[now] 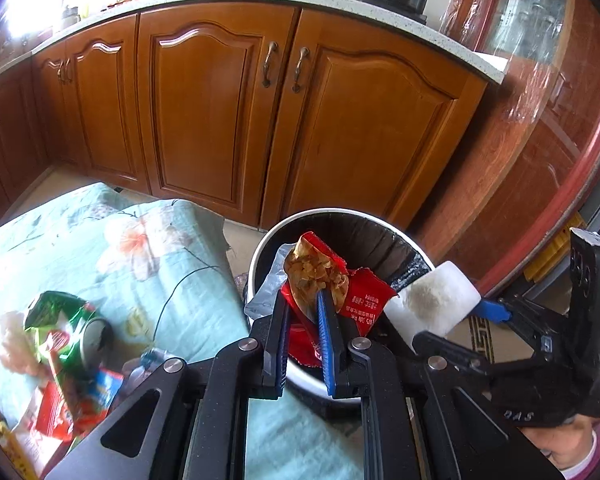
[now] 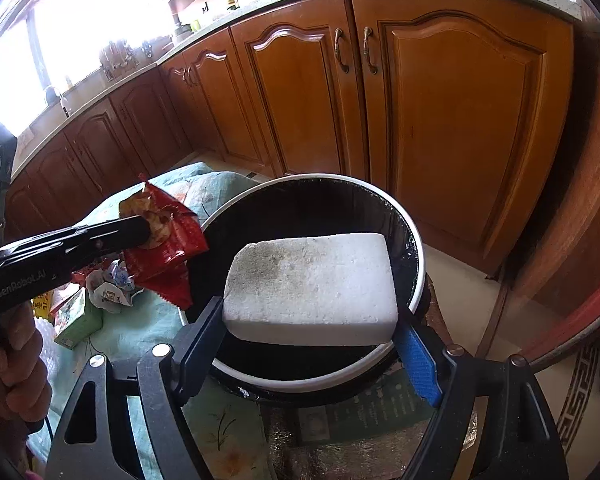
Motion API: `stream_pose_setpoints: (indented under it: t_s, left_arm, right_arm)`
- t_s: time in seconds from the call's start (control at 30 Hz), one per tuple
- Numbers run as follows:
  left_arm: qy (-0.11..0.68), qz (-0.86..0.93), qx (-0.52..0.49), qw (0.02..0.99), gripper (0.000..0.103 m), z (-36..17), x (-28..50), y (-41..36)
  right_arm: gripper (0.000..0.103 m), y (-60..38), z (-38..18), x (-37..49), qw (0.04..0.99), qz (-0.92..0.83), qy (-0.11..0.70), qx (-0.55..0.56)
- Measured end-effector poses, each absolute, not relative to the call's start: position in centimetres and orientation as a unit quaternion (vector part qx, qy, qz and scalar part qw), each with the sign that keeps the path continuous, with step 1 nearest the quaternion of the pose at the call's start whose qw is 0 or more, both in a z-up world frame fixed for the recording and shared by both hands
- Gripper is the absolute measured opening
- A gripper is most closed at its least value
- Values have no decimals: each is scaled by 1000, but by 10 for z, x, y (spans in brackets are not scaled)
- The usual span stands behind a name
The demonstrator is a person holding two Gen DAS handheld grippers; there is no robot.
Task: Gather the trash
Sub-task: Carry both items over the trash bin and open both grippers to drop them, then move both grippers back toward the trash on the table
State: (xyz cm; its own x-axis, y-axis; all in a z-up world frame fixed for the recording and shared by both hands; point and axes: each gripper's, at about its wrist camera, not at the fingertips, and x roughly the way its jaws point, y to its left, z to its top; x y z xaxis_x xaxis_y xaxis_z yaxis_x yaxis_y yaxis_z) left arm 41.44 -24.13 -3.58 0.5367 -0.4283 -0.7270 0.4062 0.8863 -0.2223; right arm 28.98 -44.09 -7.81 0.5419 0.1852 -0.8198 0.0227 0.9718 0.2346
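While cabinets [image 2: 440, 112] stand behind, bin [image 2: 414, 236] gapes open.

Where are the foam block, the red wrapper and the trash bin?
foam block [image 2: 312, 284]: right wrist view, top face.
red wrapper [image 1: 364, 300]: left wrist view, printed red side.
trash bin [image 2: 418, 280]: right wrist view, white rim.

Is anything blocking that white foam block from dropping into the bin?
Nothing visible does. The foam block, held in the right tongs, hangs over the open bin. The red wrapper in the left tongs sits off to the side.
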Motion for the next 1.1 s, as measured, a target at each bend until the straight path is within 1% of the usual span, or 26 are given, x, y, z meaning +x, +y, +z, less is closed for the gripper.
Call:
stream_pose_setpoints:
  t_s: [0.1,0.27,0.3,0.37,0.43,0.53,0.63,0.73,0.97,1.1]
  left_arm:
    - [429,-234,-14,872,13,-42,429,-251]
    - [443,-230,-18,866,29,-50,446,-265]
    - [448,-235,-11,862,30,-50,448,-268]
    - [446,-232,-10,865,39,-50,448,-270]
    - [437,-229,-10,870,44,-48,443,-267]
    - [429,-225,-24,874,50,-47,423,-248]
    - [424,-223,-40,877,51,-45,401,-234]
    - [414,-215,-51,883,55,-45,375,-216]
    - [397,-200,-73,893,55,-39,308,-171]
    - [374,-192,-83,904,55,-33,268,-142]
  right_arm:
    - [83,-441,-82,295,867,53,486,98]
    - [85,-439,-86,304,860,67,497,92]
    - [85,-439,-87,304,859,68,499,91]
    - [86,-439,-88,305,858,70,501,91]
    - [91,-440,-88,302,857,68,501,97]
    - [91,-441,-86,296,859,66,497,106]
    - [91,-438,-82,289,862,63,489,117]
    - [91,-433,-76,275,868,62,475,131]
    - [94,-407,-71,242,873,65,450,177]
    - [94,-390,-68,233,869,74,448,197]
